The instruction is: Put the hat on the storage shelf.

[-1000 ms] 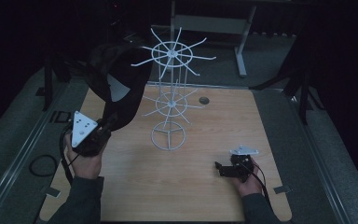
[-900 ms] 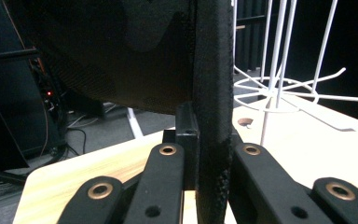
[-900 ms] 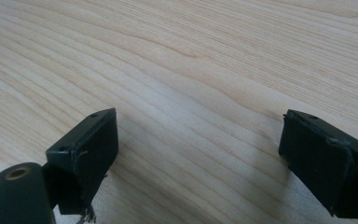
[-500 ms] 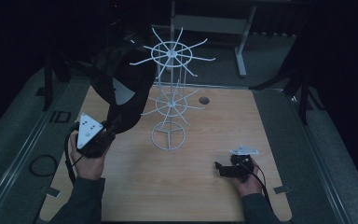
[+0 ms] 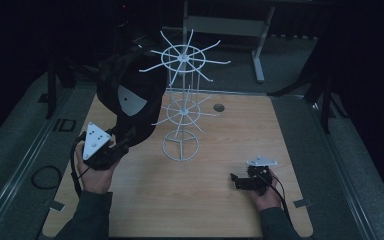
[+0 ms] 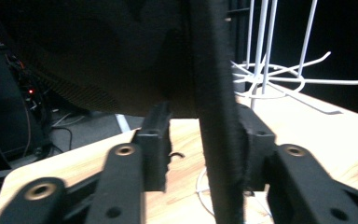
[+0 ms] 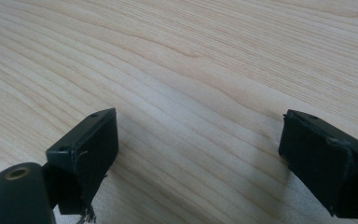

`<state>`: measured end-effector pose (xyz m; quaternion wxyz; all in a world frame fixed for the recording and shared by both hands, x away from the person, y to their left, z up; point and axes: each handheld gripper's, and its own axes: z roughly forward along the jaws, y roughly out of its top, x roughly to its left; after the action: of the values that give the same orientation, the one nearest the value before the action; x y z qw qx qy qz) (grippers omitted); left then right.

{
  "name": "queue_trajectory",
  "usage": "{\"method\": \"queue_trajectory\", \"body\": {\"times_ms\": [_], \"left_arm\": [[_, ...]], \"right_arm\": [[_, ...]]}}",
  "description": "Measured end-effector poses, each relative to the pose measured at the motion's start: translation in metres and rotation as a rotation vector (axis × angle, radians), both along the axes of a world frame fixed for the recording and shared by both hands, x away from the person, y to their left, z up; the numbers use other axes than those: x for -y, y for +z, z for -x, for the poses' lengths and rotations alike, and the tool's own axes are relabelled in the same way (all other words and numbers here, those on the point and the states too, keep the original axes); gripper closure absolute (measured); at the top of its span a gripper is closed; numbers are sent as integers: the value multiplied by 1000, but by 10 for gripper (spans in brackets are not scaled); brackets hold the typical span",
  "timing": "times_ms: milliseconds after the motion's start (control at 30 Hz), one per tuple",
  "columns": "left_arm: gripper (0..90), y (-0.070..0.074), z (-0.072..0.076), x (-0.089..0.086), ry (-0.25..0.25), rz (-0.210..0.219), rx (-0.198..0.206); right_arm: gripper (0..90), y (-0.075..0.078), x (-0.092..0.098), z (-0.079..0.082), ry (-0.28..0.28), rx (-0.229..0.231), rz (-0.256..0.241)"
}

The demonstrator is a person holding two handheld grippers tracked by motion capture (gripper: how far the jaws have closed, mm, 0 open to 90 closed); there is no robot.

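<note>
Your left gripper [image 5: 122, 141] is raised over the left part of the wooden worktop [image 5: 205, 210], and its fingers [image 6: 154, 144] are clamped on the edge of a black cap [image 5: 127, 97]. In the left gripper view the cap's brim edge [image 6: 216, 140] runs upright between the two fingers, pressed against the right-hand one, while the dark body of the cap fills the space above them. From the high view the cap hangs up and away from the gripper, its crown lifted beside the left side of the white wire rack [image 5: 182, 100], close to the upper ring of hooks; whether it touches a hook is hard to tell.

Your right gripper [image 5: 237, 181] rests low at the right front of the worktop, well apart from the rack. Its fingers [image 7: 86, 144] are spread wide over bare wood with nothing between them.
</note>
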<state>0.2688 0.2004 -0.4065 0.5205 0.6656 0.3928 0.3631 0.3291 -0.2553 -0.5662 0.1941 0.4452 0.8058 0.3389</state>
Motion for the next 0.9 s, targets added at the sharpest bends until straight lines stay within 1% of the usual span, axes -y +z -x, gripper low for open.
{"method": "queue_trajectory", "body": {"times_ms": [133,167,200,400,533,700,900], "left_arm": [[489,0,0,-1,-3,16,-6],[469,0,0,-1,-7,30,-11],[448,0,0,-1,-10,35,-14],[348,3,3,0,-15,28,-4],[291,5,3,0,-18,37,-17],[260,4,4,1,-12,41,-23],[248,3,8,-2,-13,78,-31]], "right_arm": [[117,0,0,0,0,0,0],[117,0,0,0,0,0,0],[117,0,0,0,0,0,0],[117,0,0,0,0,0,0],[117,0,0,0,0,0,0],[117,0,0,0,0,0,0],[117,0,0,0,0,1,0]]}}
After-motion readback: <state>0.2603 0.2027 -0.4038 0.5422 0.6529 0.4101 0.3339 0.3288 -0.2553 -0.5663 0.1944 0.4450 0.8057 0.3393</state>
